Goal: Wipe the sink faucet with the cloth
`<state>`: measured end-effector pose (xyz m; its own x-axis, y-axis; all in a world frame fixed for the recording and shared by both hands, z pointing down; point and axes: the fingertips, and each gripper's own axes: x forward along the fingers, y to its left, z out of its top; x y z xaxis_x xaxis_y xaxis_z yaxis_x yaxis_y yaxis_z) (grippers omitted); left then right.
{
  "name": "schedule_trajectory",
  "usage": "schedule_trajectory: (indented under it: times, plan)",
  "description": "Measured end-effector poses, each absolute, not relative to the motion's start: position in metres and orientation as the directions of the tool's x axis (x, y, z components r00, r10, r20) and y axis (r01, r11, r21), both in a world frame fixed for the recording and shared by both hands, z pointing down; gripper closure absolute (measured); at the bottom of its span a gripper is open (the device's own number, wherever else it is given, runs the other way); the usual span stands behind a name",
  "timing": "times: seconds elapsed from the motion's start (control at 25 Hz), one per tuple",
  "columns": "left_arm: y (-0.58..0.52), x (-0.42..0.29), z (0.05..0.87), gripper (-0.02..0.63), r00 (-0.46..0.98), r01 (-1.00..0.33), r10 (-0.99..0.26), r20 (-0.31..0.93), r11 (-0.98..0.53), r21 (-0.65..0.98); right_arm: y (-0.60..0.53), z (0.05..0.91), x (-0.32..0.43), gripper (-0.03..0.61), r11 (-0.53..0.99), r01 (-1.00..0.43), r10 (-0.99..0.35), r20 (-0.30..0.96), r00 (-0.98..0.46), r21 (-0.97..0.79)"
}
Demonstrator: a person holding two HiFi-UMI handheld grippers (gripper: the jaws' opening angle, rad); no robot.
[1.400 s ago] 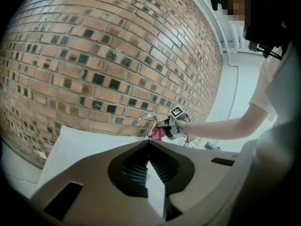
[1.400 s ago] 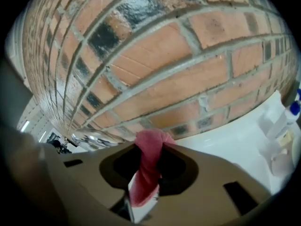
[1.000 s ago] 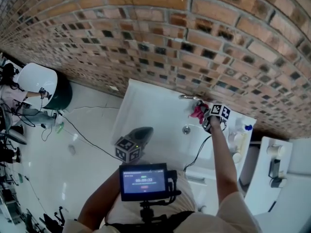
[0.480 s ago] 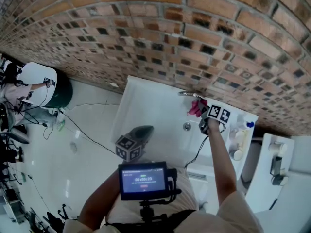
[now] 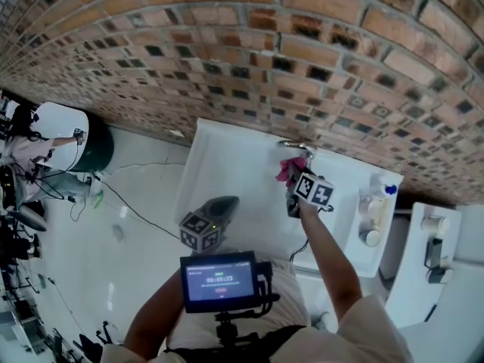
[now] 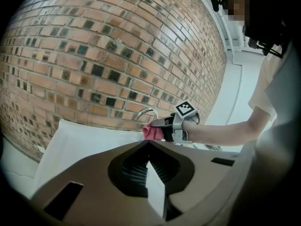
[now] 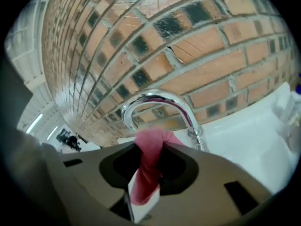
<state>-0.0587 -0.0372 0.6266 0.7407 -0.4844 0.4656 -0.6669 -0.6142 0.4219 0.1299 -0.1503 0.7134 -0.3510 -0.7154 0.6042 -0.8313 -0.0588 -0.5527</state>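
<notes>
Brick wall (image 5: 227, 44), white floor (image 5: 128, 203)

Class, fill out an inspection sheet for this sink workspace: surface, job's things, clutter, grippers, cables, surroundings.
Surface: white sink set against the wall.
Job's things: chrome faucet; pink cloth bunched just below its arch, contact unclear.
Clutter: bottles at the sink's right end.
Grippers: right gripper shut on the pink cloth; left gripper shut, empty, away from the faucet.
Cables: black cable across the floor.
Surroundings: brick wall; a person far left.
</notes>
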Motion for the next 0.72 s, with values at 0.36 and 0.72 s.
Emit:
schedule_trajectory:
  times: [0.36, 0.72]
  plan:
    - [-0.040, -0.079, 0.622, 0.614, 0.735, -0.672, -0.488, 0.472, -0.620, 0.405, -0.189, 0.754, 0.162, 0.463, -0.475, -0.704, -0.753, 0.658, 0.014, -0.528]
    - [-0.049, -0.093, 0.618, 0.614, 0.745, -0.660, -0.481, 0.462, -0.631, 0.407, -0.198, 0.733, 0.172, 0.463, -0.362, -0.834, -0.813, 0.579, 0.063, -0.417]
